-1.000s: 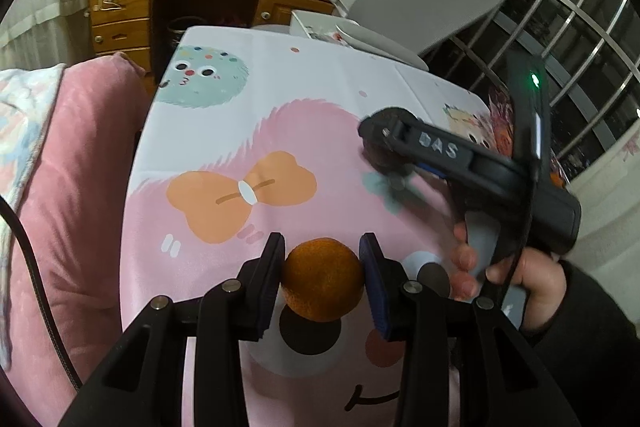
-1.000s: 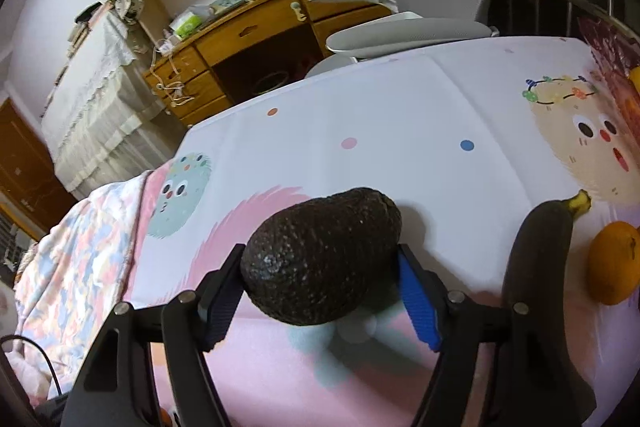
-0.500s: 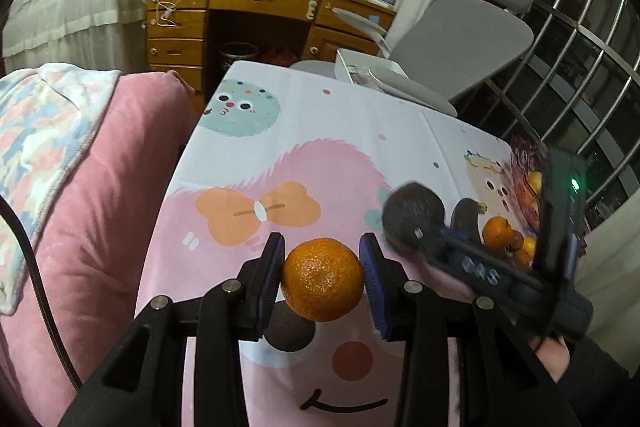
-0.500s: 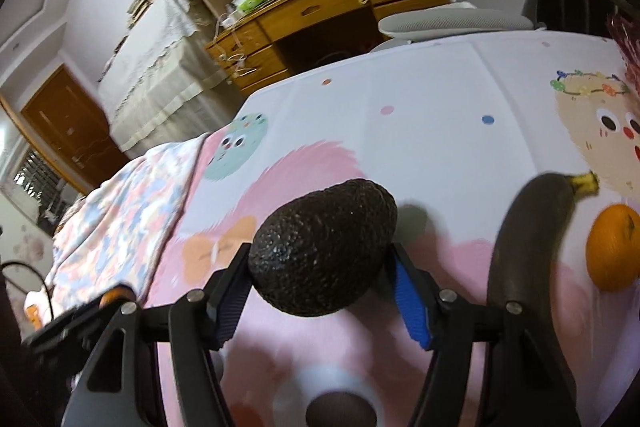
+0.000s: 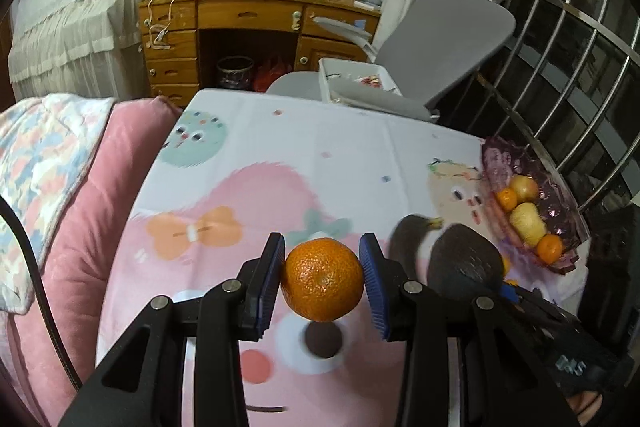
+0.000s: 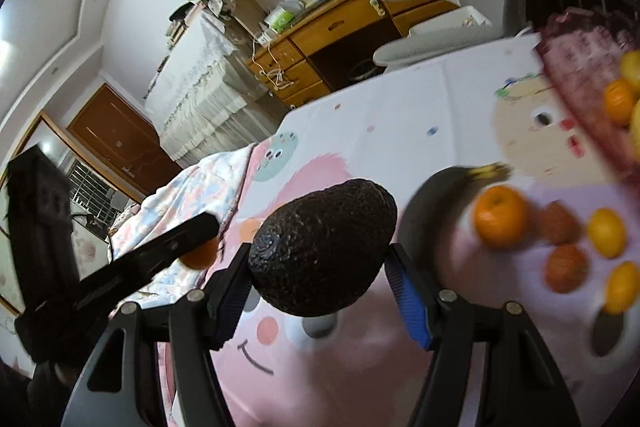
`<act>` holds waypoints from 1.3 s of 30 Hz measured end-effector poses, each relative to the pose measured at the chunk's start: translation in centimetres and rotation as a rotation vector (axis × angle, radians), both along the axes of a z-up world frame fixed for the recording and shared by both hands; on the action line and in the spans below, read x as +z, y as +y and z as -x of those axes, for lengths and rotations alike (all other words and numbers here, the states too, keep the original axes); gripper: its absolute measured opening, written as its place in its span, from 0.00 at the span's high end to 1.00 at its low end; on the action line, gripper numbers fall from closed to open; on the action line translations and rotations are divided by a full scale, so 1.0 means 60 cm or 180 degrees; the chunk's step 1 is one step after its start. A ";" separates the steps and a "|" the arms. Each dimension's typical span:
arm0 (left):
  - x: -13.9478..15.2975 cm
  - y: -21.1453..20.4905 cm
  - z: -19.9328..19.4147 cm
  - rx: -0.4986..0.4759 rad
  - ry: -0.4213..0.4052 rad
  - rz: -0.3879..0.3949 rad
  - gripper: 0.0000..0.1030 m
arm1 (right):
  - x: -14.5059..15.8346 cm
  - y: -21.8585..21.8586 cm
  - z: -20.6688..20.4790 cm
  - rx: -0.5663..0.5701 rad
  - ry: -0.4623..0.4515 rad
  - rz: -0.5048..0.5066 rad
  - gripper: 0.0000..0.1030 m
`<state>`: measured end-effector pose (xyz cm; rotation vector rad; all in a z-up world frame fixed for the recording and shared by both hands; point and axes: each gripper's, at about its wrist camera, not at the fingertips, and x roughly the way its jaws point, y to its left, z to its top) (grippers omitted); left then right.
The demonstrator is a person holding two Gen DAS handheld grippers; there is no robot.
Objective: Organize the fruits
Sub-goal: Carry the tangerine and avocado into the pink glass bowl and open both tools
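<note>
My left gripper [image 5: 322,281] is shut on a small orange tangerine [image 5: 322,279], held in the air above the cartoon-print tablecloth [image 5: 280,155]. My right gripper [image 6: 322,273] is shut on a dark, bumpy avocado [image 6: 324,247], also lifted off the table. In the left wrist view that avocado [image 5: 464,263] hangs just to the right of my left fingers. A purple glass bowl [image 5: 556,211] with several fruits sits at the table's right edge. Loose on the cloth lie a blackened banana [image 6: 436,203], an orange [image 6: 500,221] and several smaller fruits [image 6: 606,233].
A pink cushion [image 5: 80,211] and a patterned quilt [image 5: 36,163] lie along the table's left side. Beyond the table stand a grey office chair [image 5: 444,39] and a wooden desk [image 5: 248,23]. A barred window [image 5: 580,39] runs along the right.
Both grippers have risen and swung to the right with their fruits. The purple bowl and the loose fruits have come into view, and the right gripper now sits close beside the left.
</note>
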<state>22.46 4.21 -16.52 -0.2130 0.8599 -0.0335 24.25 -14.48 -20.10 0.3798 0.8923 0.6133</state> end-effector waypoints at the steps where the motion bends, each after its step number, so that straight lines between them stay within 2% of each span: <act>1: 0.009 -0.018 -0.004 0.0004 -0.0019 0.0000 0.64 | 0.010 -0.018 0.004 0.0003 -0.0018 -0.0008 0.36; 9: 0.053 -0.152 -0.031 -0.0142 -0.0107 0.0160 0.64 | 0.073 -0.146 0.018 -0.0006 -0.0178 0.0044 0.36; 17: 0.046 -0.289 -0.064 -0.0433 -0.0095 0.0324 0.64 | 0.100 -0.271 0.010 -0.0247 -0.0248 0.0145 0.36; 28: 0.014 -0.423 -0.110 -0.0737 0.0028 0.0305 0.64 | 0.067 -0.398 -0.026 -0.0617 -0.0133 0.0328 0.35; 37: -0.026 -0.470 -0.135 -0.0773 0.0321 0.0270 0.64 | 0.029 -0.447 -0.043 -0.0759 0.0091 0.0466 0.35; 39: -0.031 -0.471 -0.138 -0.0762 0.0374 0.0264 0.58 | 0.024 -0.445 -0.047 -0.0773 0.0136 0.0512 0.34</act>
